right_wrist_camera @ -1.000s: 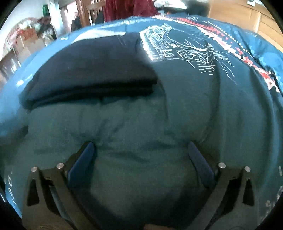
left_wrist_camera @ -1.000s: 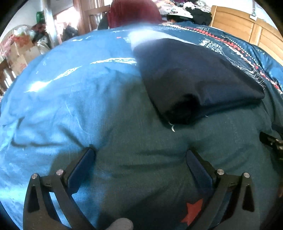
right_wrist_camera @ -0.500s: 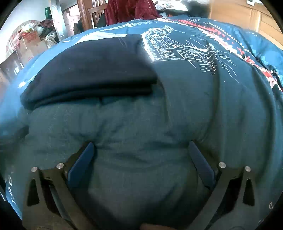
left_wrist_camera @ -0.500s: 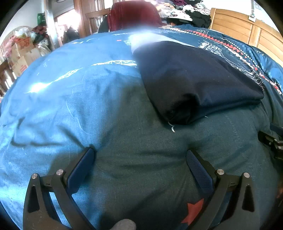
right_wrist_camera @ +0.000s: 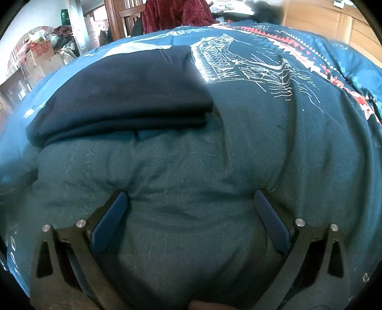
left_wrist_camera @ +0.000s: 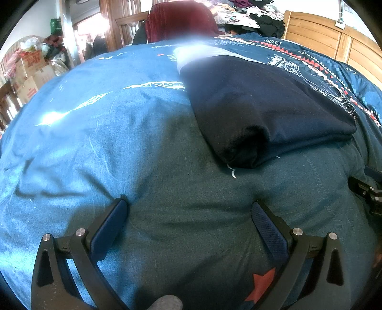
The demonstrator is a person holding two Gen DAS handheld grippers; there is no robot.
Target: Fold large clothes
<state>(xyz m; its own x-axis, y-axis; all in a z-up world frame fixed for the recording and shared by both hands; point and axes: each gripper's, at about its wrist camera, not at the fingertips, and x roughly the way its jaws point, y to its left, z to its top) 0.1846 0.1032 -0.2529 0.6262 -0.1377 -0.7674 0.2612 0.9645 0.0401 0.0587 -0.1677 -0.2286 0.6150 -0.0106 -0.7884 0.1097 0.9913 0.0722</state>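
A dark navy garment, folded into a thick flat bundle (left_wrist_camera: 262, 112), lies on the blue printed quilt (left_wrist_camera: 95, 133) of a bed, ahead of both tools and apart from them. The left gripper (left_wrist_camera: 188, 214) has its jaws spread wide and holds nothing; its blue pads rest against bare quilt. The right gripper (right_wrist_camera: 191, 205) is likewise fully spread and empty, with the bundle (right_wrist_camera: 119, 95) up and to its left. Judging by the neat stacked edges, the folding looks essentially finished — the step in hand seems to be letting go. Next would likely be a final tidy or fetching another piece — from the heap of clothes (left_wrist_camera: 250, 16) beyond, perhaps.
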